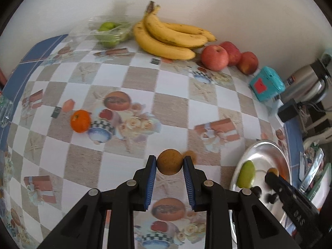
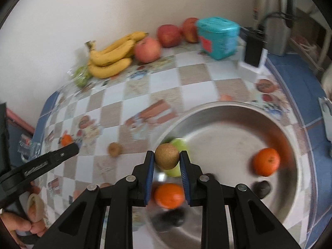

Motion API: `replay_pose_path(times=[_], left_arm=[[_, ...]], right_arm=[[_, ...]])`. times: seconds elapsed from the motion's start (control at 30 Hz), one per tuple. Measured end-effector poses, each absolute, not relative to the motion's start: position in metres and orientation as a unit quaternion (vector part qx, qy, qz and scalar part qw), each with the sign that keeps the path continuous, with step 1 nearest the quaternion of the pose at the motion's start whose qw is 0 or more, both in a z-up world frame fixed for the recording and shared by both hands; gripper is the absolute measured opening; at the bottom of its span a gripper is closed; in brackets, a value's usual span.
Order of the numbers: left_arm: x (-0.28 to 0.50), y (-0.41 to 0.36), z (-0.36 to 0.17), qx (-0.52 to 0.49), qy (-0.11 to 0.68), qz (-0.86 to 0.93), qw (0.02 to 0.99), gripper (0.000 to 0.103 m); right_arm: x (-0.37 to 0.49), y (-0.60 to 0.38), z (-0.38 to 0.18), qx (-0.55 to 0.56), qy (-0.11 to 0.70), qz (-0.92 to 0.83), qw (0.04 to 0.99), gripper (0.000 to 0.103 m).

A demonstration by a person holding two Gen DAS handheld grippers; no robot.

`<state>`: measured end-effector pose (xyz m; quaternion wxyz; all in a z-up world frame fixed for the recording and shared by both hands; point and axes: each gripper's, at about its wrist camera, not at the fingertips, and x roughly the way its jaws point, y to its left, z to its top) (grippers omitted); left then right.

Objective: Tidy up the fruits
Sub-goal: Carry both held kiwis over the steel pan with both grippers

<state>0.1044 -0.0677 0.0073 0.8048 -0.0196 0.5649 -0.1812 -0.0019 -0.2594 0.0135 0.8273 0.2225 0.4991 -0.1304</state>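
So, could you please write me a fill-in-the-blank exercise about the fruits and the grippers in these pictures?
1. The apples by the wall number ___.
2. The metal basin holds ___ oranges.
3. The yellow bunch beside the apples consists of ___.
4. The gripper holding a kiwi over the basin is the ___ one.

Missing words: three; two; bananas; right.

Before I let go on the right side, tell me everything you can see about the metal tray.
The metal tray is a round, shallow, silvery dish with a raised rim, lying flat on the checked tablecloth near its blue border. In it lie two oranges, a green fruit and dark small items, blurred. The right gripper holds a brown kiwi over its near-left part; whether it touches the tray is unclear.
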Motion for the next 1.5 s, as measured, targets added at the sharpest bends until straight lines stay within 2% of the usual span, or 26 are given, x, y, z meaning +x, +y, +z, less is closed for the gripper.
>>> replay_pose_path(times=[0.43, 0.83, 1.5], left_arm=[[0.07, -0.129, 0.012, 0.028, 0.557, -0.254, 0.79, 0.028], [0.031, -0.187, 0.004, 0.091, 0.542, -0.308, 0.777, 0.029], [0.019, -0.206, -0.011, 0.126, 0.544, -0.314, 0.768, 0.029]], right_arm=[[-0.039, -0.318, 0.012, 0.257, 0.483, -0.209, 0.811, 0.026], [-0.047, -0.332, 0.014, 0.258, 0.478, -0.224, 0.809, 0.026], [-0.04, -0.327, -0.002, 0.257, 0.51, -0.212, 0.793, 0.026]])
